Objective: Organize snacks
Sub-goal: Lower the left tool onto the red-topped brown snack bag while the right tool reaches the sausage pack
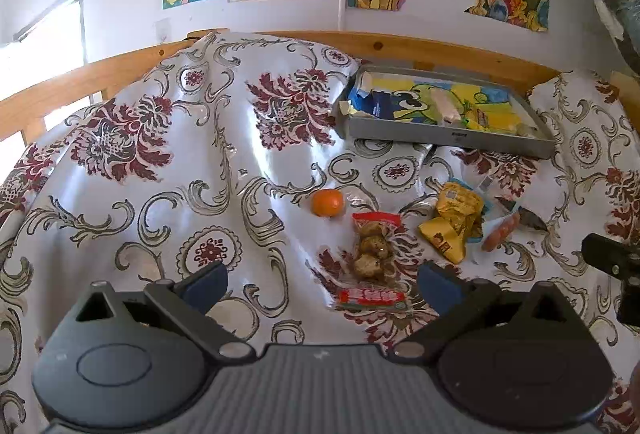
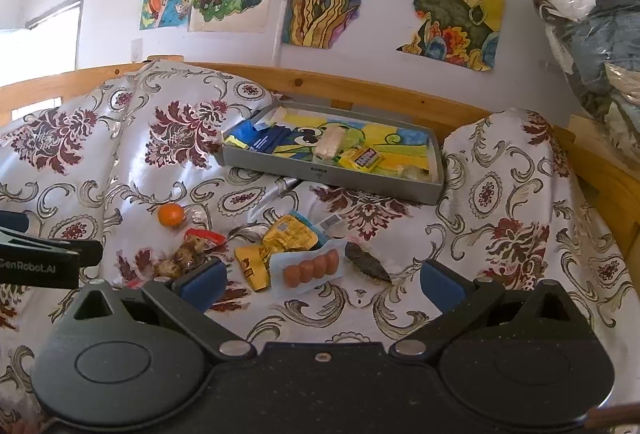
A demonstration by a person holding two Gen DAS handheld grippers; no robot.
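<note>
Hovering: both grippers (image 1: 322, 284) (image 2: 322, 284) open, snacks (image 2: 308, 268) below, tray (image 2: 332, 174) behind.

Daylight enters from the window (image 1: 44, 34) at upper left, overexposed to plain white in both views. The glossy tablecloth (image 1: 240, 154) carries broad white glare patches to the right of the window, washing out its pattern there. Overall exposure is bright; shadows are soft and shallow in the cloth folds. Fisheye distortion bows the wooden rail (image 1: 400, 46) beyond the tablecloth. Frame corners are vignetted black. Focus is acceptably sharp centrally, softer toward the edges.
</note>
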